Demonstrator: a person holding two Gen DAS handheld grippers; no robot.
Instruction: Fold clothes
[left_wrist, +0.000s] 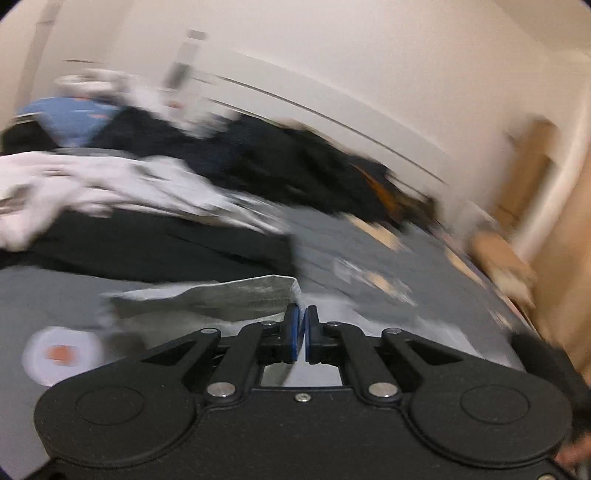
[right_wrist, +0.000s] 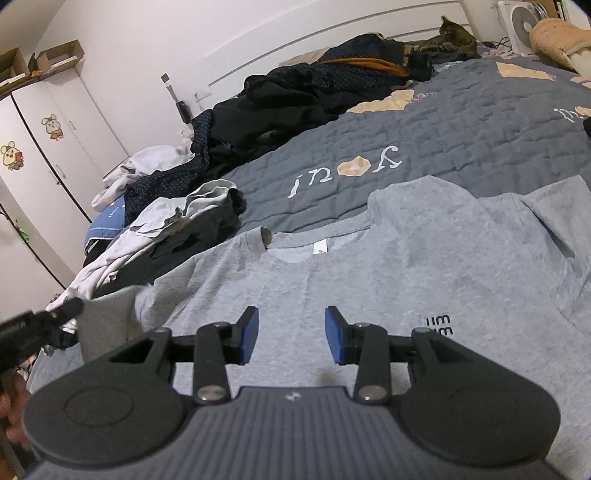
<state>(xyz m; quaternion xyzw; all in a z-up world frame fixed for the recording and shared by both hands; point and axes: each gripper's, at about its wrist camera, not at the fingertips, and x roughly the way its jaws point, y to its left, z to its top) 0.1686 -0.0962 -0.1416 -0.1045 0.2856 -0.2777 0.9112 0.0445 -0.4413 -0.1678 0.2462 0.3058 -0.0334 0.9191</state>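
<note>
Ahead of the right jaws: a grey T-shirt (right_wrist: 369, 280) lay spread on the bed quilt (right_wrist: 461, 122), collar beyond the jaws, chest under them.
Right gripper (right_wrist: 291, 334): jaws apart, holding nothing, poised over the shirt.
Left gripper (left_wrist: 302, 332): jaws together, seemingly pinching a grey fabric edge (left_wrist: 236, 295) rising just beyond them, likely the shirt's side.
Progress: shirt flat, one side apparently lifted; a fold seemed under way, and no finished fold showed.
Left to fold: a clothes pile (right_wrist: 229, 147) past the jaws, leftward.
Right view only: a cat (right_wrist: 452, 37) far ahead.
Left view: blurred.
</note>
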